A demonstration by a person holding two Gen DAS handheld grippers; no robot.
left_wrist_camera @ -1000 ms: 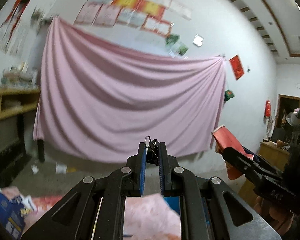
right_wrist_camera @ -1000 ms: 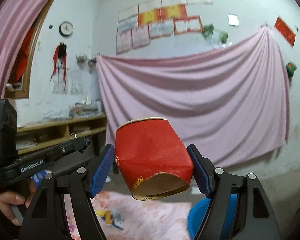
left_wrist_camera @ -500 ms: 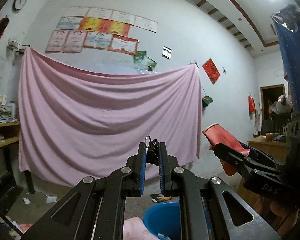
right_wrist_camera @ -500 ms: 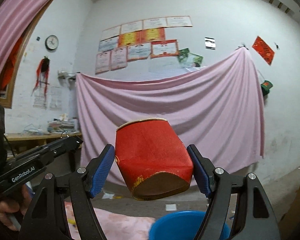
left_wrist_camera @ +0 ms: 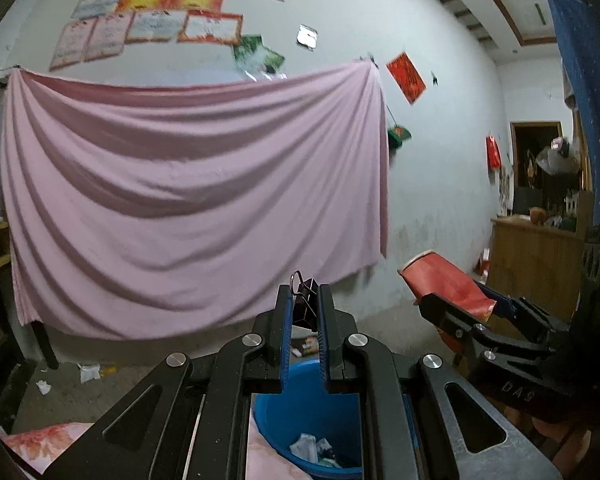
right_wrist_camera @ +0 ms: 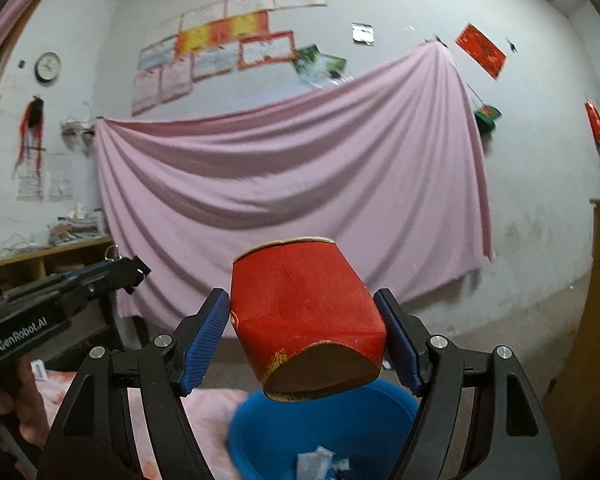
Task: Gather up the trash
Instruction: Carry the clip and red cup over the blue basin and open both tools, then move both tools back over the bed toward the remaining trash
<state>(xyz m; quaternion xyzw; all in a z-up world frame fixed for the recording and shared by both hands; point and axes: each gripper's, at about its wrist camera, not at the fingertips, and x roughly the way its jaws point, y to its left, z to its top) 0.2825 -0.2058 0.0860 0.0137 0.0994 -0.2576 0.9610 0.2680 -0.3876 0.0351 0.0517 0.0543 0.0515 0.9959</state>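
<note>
Right gripper (right_wrist_camera: 304,344) is clamped on a squashed red paper cup (right_wrist_camera: 300,312), long axis pointing fwd; left gripper (left_wrist_camera: 305,312) is nearly shut on a black binder clip (left_wrist_camera: 306,304). Blue bin (right_wrist_camera: 340,428) sits below and just ahead of both. Cup looks approx. over the rim, though fisheye blur makes that uncertain.

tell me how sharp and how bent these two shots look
Left wrist view: the binder clip and gripper are crisp, wall posters smeared, the pink sheet bulges from fisheye. Right wrist view: the crushed red paper cup is sharp, the blue bucket rim blurred, corners vignetted.
</note>
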